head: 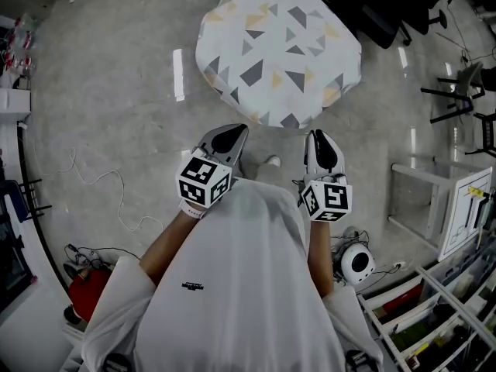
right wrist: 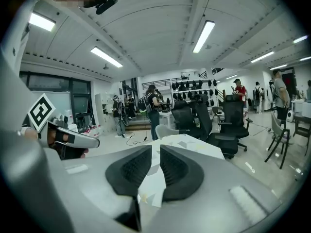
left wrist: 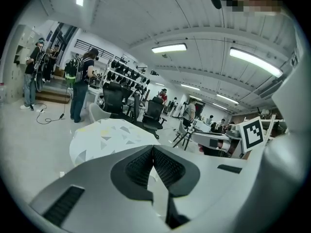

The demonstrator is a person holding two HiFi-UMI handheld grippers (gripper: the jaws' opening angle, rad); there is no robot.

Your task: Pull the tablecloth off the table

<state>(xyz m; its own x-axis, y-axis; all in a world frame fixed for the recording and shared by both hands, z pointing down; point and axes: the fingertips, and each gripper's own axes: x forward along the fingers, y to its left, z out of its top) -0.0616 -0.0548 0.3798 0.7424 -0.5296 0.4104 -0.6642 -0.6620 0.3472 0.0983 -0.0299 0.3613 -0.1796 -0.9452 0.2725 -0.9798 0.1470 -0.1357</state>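
Note:
A round table under a white tablecloth (head: 279,53) printed with grey and yellow triangles stands on the floor ahead of me. Both grippers hang in the air short of its near edge, not touching it. My left gripper (head: 232,130) is shut with nothing between its pads. My right gripper (head: 317,135) shows a narrow gap between its pads, which hold nothing. In the left gripper view the closed jaws (left wrist: 152,148) point toward the tablecloth (left wrist: 104,135). From the right gripper view the slightly parted jaws (right wrist: 156,148) frame the tablecloth (right wrist: 187,143) beyond.
Black office chairs (head: 387,10) stand behind the table at the right. White shelving (head: 453,208) lines the right side. A cable (head: 101,180) lies on the floor at left, a white round device (head: 358,262) near my right side. People (left wrist: 80,84) stand farther off.

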